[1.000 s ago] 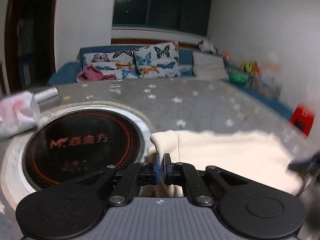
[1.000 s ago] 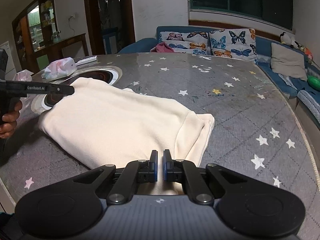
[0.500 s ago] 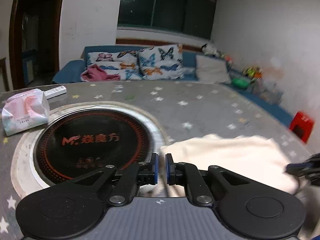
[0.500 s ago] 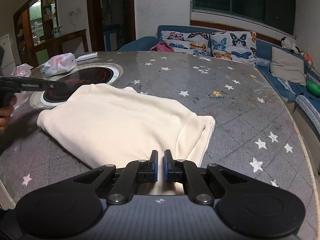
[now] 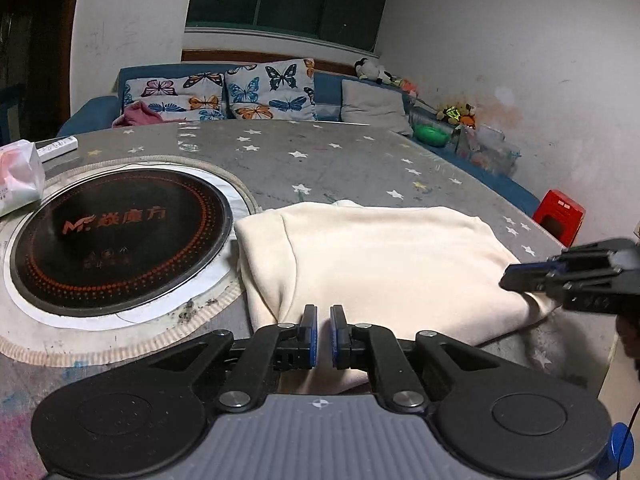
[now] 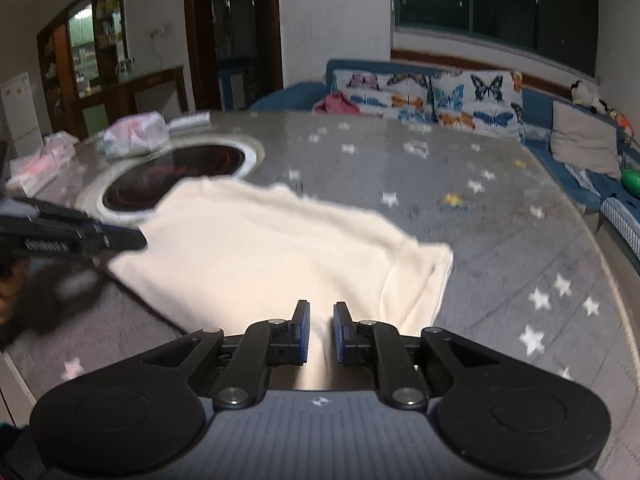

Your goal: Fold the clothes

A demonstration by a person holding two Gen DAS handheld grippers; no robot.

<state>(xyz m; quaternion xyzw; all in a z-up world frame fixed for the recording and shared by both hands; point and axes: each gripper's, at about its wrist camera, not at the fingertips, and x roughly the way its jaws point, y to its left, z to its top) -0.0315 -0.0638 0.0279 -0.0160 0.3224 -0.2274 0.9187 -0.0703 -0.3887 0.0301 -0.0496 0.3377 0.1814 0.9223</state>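
On the cooktop (image 5: 116,240) — "MF" logo

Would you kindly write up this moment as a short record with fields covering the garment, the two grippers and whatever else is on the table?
garment: cream garment, lying folded on the star-patterned table
left gripper: at the garment's near edge, jaws slightly apart, nothing visibly pinched
right gripper: over the garment's near edge, jaws slightly apart, view blurred
cooktop: round black induction plate set into the table, just left of the garment
other items: tissue pack and white remote beyond the plate
background: blue sofa with butterfly pillows
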